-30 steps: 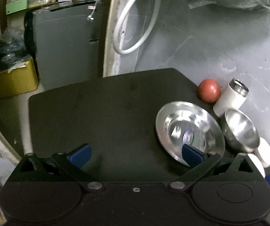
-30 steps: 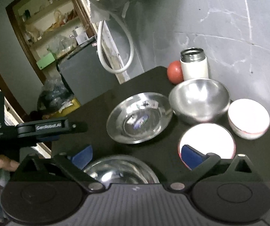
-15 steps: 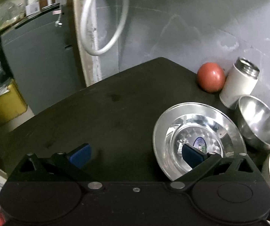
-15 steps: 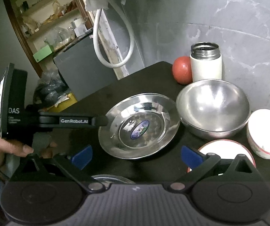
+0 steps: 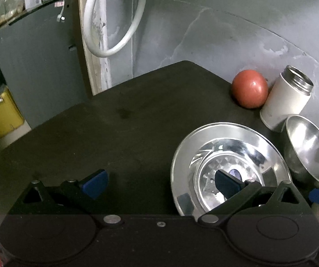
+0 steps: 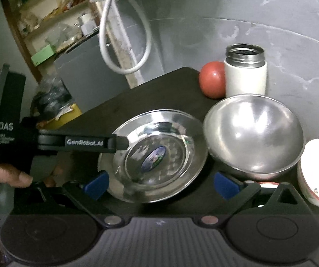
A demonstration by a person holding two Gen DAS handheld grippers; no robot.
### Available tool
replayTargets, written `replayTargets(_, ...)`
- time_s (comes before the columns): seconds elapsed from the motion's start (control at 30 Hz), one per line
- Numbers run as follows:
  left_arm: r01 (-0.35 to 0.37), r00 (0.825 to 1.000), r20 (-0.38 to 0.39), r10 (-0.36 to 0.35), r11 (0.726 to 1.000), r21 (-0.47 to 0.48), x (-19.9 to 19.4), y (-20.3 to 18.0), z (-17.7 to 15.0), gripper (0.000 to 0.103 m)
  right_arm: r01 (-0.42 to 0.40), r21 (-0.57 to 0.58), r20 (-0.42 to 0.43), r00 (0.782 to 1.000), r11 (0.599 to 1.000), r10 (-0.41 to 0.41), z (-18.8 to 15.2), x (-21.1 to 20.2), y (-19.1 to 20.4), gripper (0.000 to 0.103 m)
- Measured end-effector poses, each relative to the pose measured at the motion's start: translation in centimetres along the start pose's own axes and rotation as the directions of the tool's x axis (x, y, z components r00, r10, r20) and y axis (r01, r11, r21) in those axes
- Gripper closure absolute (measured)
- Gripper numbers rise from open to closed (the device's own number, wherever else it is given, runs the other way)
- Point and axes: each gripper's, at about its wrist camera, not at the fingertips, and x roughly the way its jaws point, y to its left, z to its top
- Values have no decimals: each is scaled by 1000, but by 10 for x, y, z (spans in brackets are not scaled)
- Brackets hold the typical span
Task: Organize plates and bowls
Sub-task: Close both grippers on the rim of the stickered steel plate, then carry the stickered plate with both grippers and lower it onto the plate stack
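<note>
A shiny steel plate [image 5: 228,155] [image 6: 157,153] lies on the black table [image 5: 126,122], with a steel bowl [image 5: 308,149] [image 6: 255,131] just right of it. My left gripper [image 5: 161,183] is open, its right finger over the plate's inside and its left finger over bare table. From the right wrist, the left gripper [image 6: 119,143] reaches the plate's left rim, held by a hand [image 6: 3,173]. My right gripper [image 6: 161,184] is open and empty at the plate's near edge. A white bowl [image 6: 317,173] stands far right.
A red ball-like fruit [image 5: 249,89] [image 6: 211,79] and an open white flask [image 5: 286,98] [image 6: 245,71] stand against the grey wall. A red-rimmed white plate [image 6: 268,184] peeks behind my right finger. A white hose [image 5: 112,22] hangs beyond the table's far edge.
Both grippers moved forward and closer to the steel plate. The left gripper swung right, its finger now over the plate. A small steel bowl under the right gripper left view.
</note>
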Motion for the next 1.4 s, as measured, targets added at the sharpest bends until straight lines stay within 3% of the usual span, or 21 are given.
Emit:
replayTargets(0.13, -7, 1000, -13, 7, 1000, -19, 4, 0, -1, 3, 12, 25, 0, 1000, 1000, -12, 1, 5, -3, 7)
replayTargets(0.3, -28, 1000, -12, 28, 999, -37, 5, 1, -1, 9, 48, 41, -9, 999, 998, -47, 1, 11, -5, 23)
replayTargets(0.53, -27, 1000, 2, 28, 999, -37, 4, 0, -2, 20, 79, 60, -11, 997, 995, -79, 0, 16, -10, 31)
replayTargets(0.63, -33, 999, 7, 34, 999, -24, 4, -3, -4, 23, 85, 63, -11, 996, 994, -85, 2, 18, -11, 39)
replayTargets(0.83, -12, 1000, -2, 12, 1000, -10, 3, -5, -4, 43, 99, 46, -28, 995, 994, -98, 3, 24, -9, 55)
replayTargets(0.9, -6, 1000, 0, 6, 1000, -3, 2, -6, -5, 53, 107, 31, -33, 994, 994, -106, 2, 26, -8, 67)
replayTargets(1.1, 25, 1000, 10, -25, 1000, 9, -2, -7, -11, 76, 110, -5, -22, 994, 994, -110, -1, 25, -1, 71)
replayTargets(1.4, 20, 1000, 7, -20, 1000, -2, -20, -3, -26, 76, 98, -29, -6, 995, 995, -99, -4, 15, 7, 73)
